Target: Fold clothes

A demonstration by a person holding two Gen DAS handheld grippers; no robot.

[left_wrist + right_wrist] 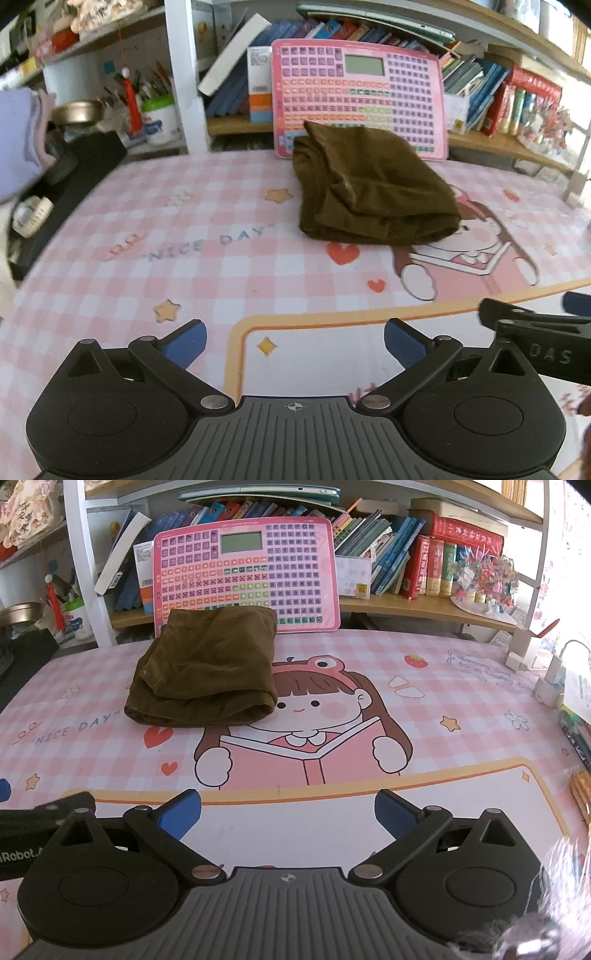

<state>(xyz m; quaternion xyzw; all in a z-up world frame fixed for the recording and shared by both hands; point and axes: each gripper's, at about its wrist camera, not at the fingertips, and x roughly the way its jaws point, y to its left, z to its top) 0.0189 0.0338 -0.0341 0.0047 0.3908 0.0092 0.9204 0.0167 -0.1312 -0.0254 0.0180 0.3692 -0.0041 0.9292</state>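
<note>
A dark olive-brown garment lies folded in a thick bundle at the back of the pink checked desk mat, its far edge against a pink keyboard toy. It also shows in the right wrist view, back left. My left gripper is open and empty, low over the mat's near part, well short of the garment. My right gripper is open and empty, also near the front edge, to the right of the left one. Part of the right gripper's body shows at the left wrist view's right edge.
A pink keyboard toy leans upright against a bookshelf full of books behind the garment. A black object and a pen cup stand at the far left. Small boxes and pencils line the right edge.
</note>
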